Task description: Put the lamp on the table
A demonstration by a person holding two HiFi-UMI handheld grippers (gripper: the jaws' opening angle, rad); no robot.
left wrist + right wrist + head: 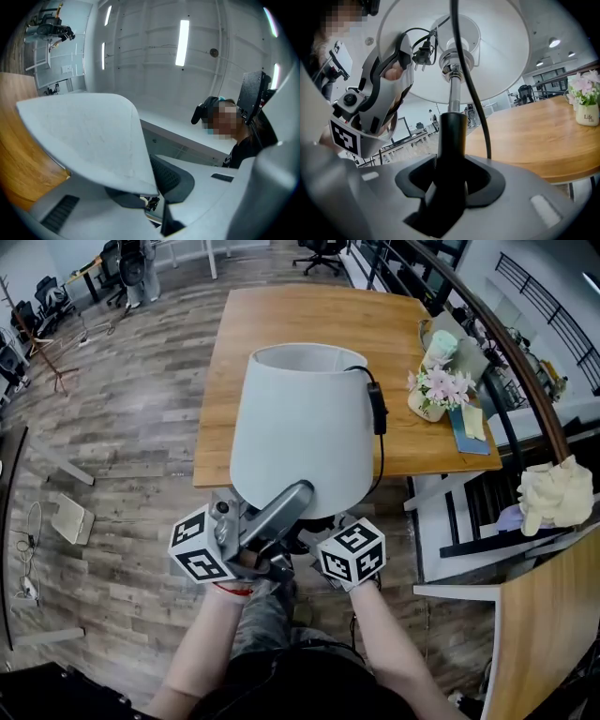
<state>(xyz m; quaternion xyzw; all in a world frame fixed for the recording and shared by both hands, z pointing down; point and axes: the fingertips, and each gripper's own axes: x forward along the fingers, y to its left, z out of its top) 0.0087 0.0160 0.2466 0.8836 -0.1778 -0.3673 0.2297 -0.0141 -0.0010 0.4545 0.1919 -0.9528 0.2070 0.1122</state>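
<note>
A: Two grips on one lamp [300, 427], starting nearest the person; the right gripper [450, 187] is clenched round the dark stem [451, 136], and the left gripper [154, 199] looks pinched on the lower rim of the shade [84, 136].

B: So neither is free; where does the lamp sit?

A: Nowhere yet; it hangs in the air between the person and the table [281, 324], roughly upright, its long axis running up from the right gripper's jaws through the stem into the shade; the cord [471, 84] dangles down past the stem.

B: And which way is the table from there?

A: Straight ahead; from the head view the shade overlaps the near edge; the right gripper view shows the wooden top close by on its right. The base is not visible, so I cannot tell its height against the top.

B: Which hand leads?

A: My guess is the right, since it carries the stem; the left only steadies. Further off, a flower pot [433, 390] stands at the right edge; the middle is bare wood.
</note>
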